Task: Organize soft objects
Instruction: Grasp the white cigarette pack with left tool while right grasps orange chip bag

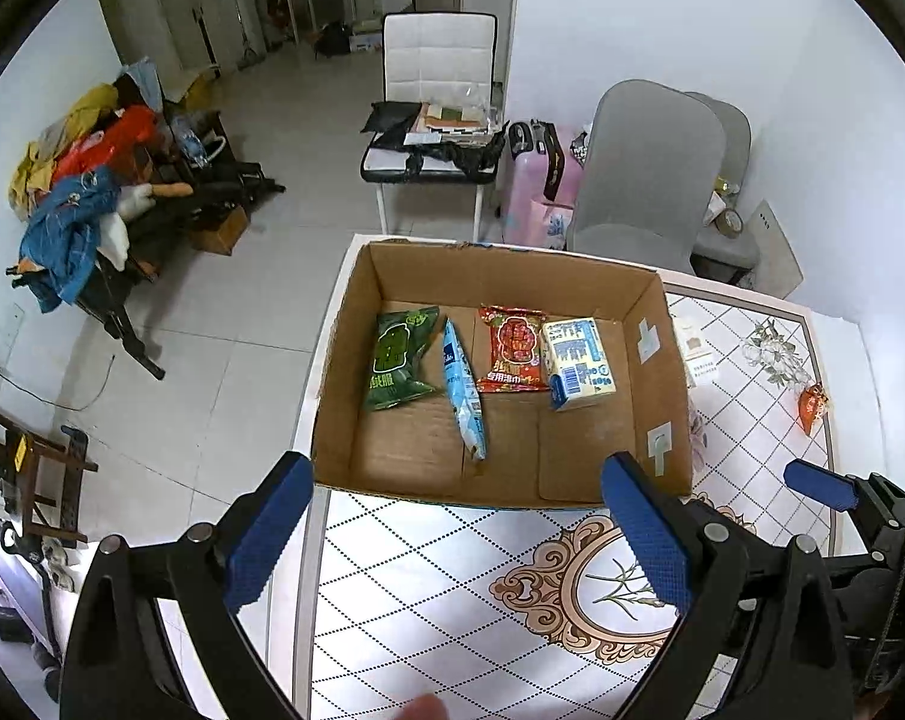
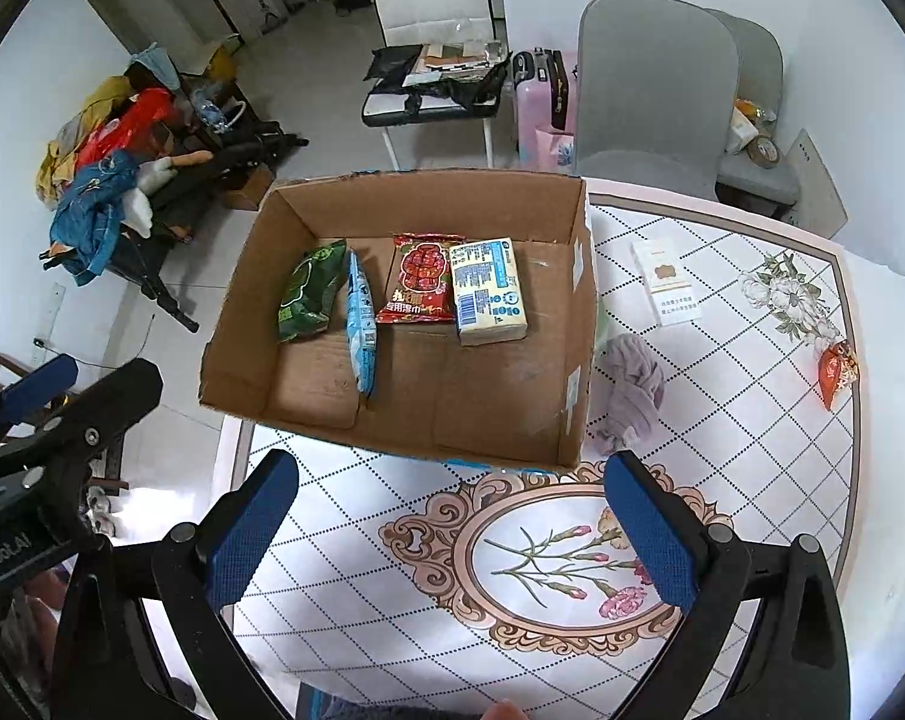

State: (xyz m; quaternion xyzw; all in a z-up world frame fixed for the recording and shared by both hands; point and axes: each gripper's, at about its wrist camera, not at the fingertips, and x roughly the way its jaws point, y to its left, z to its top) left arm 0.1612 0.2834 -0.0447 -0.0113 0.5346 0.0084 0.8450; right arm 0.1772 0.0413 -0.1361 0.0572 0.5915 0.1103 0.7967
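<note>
An open cardboard box stands on the patterned table. Inside it lie a green packet, a light blue packet, a red packet and a cream tissue pack. A mauve cloth lies on the table right of the box, with an orange packet further right. My left gripper is open and empty before the box's near wall. My right gripper is open and empty, above the table's medallion.
A white carton lies on the table right of the box. Grey chairs stand behind the table, and a white chair with clutter beyond. A pile of clothes sits on the floor at the left.
</note>
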